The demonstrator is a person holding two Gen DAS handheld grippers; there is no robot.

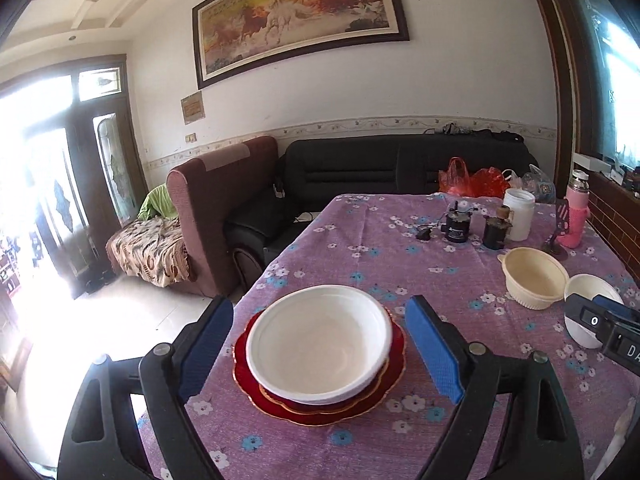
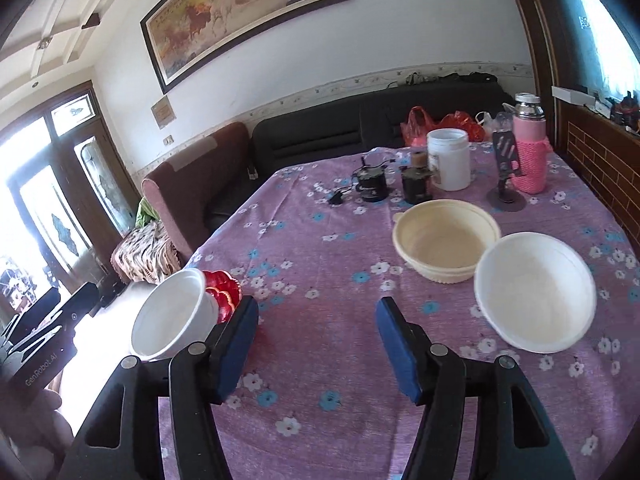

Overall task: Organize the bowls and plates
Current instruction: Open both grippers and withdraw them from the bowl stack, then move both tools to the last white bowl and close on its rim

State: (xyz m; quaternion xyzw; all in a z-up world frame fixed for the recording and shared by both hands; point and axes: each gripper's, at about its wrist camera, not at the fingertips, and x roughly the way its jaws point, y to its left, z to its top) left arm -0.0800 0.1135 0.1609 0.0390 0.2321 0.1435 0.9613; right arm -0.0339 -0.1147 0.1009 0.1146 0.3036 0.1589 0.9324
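A white bowl (image 1: 318, 344) sits on a stack of red gold-rimmed plates (image 1: 320, 404) near the table's left edge. My left gripper (image 1: 318, 308) is open, and its blue pads (image 1: 434, 352) stand clear on either side of that bowl. To the right, a cream bowl (image 2: 446, 244) stands with a second white bowl (image 2: 536, 292) close against it, which looks tipped toward me. My right gripper (image 2: 318, 306) is open over bare cloth with nothing between its fingers. In the right wrist view the first white bowl (image 2: 172, 320) and the red plates (image 2: 222, 292) lie to the left.
At the far end of the purple flowered tablecloth (image 2: 320, 360) stand a white jar (image 2: 448, 158), a pink flask (image 2: 530, 152), a phone stand (image 2: 506, 184) and small black devices (image 2: 374, 186). Red bags (image 1: 472, 182) and sofas (image 1: 360, 168) lie beyond. The table's left edge drops to the floor.
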